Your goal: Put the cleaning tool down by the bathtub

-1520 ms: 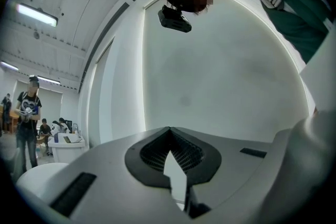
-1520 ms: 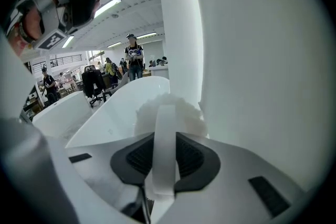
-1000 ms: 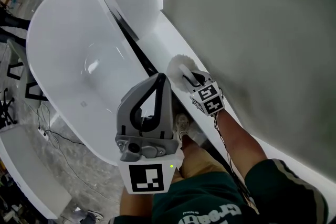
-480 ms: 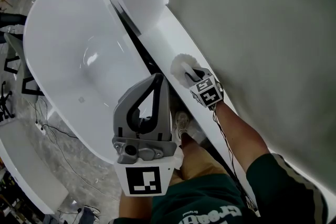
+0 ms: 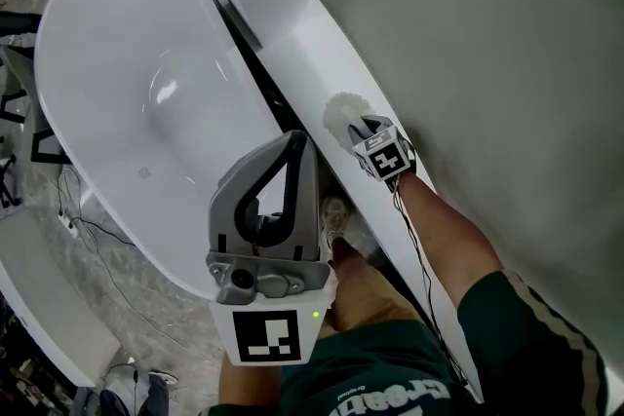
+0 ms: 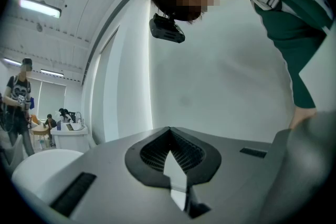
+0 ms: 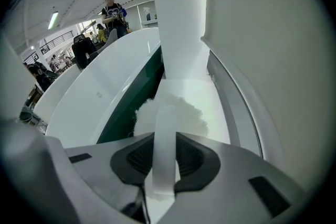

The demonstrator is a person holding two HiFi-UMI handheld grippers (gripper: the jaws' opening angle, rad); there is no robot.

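The cleaning tool is a white brush with a fluffy round head (image 5: pixel 341 112) and a flat white handle (image 7: pixel 163 165). My right gripper (image 5: pixel 373 133) is shut on that handle and points steeply down, with the head just over the white ledge (image 5: pixel 307 44) that runs between the wall and the white bathtub (image 5: pixel 127 83). In the right gripper view the head (image 7: pixel 176 112) hangs near the ledge's (image 7: pixel 197 86) tub-side edge; I cannot tell if it touches. My left gripper (image 5: pixel 295 141) is held level close under the camera, its jaws (image 6: pixel 169 131) together with nothing between them.
A dark gap (image 5: pixel 255 78) separates the tub from the ledge. The grey wall (image 5: pixel 487 44) rises right behind the ledge. The person's shoe (image 5: pixel 336 221) stands beside the tub's near end. Cables (image 5: pixel 93 234) lie on the floor at the left. Other people (image 7: pixel 113 12) stand far off.
The right gripper and the brush have sunk closer to the ledge, looking smaller and farther off in the head view. The left gripper has dropped slightly. Both grips look unchanged.
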